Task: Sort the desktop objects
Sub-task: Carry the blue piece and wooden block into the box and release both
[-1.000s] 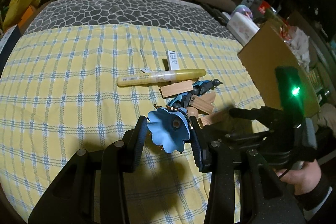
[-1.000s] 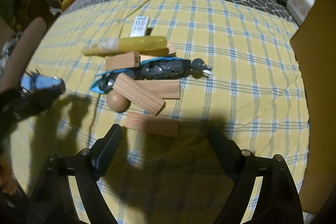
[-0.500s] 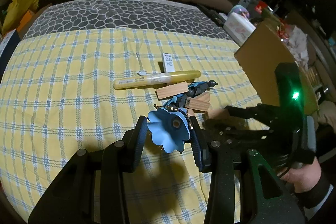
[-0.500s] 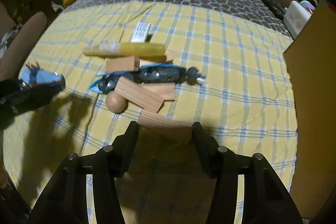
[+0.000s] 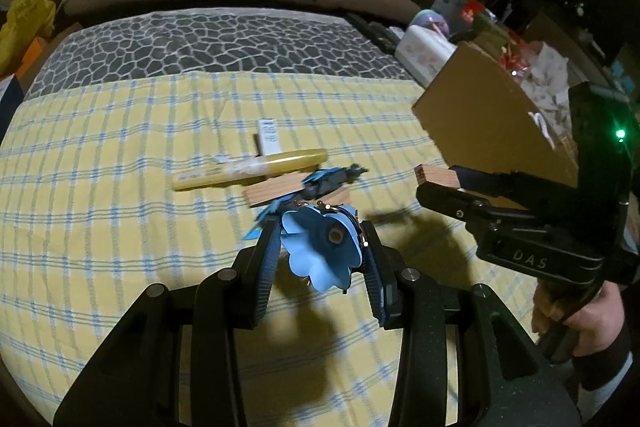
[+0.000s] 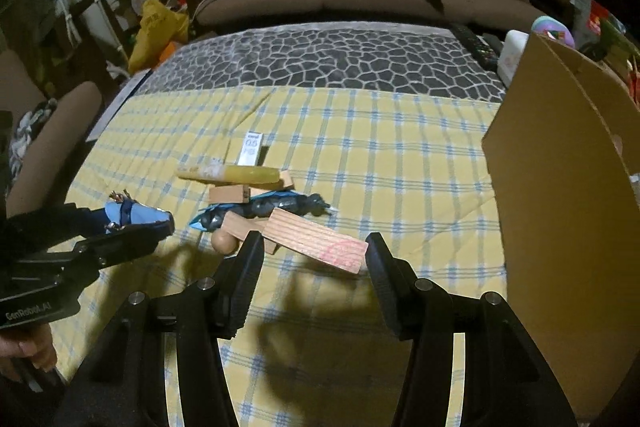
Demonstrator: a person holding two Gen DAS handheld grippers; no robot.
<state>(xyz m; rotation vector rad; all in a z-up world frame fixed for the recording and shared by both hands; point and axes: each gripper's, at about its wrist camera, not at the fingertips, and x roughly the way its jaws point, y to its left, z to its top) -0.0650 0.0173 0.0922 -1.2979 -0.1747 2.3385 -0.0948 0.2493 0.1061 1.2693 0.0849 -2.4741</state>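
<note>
Right tongs [image 6: 312,263] gripping a wooden block [image 6: 316,239] by its ends, lifted clear of the pile on the yellow checked cloth [image 6: 400,163]. Left tongs [image 5: 320,251] closed on a blue flower-shaped piece [image 5: 320,247], held above the cloth. Cardboard box [image 6: 560,187] stands just right, probably the block's destination. I'd keep the block level, carry it high over the box wall, and release only once it's inside. Marker [image 6: 230,174], more blocks and dark toy [image 6: 280,205] remain.

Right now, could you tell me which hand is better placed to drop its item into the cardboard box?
Right. The right gripper holds the wooden block lifted beside the cardboard box; the left gripper, clamping the blue flower piece, sits farther away.
</note>
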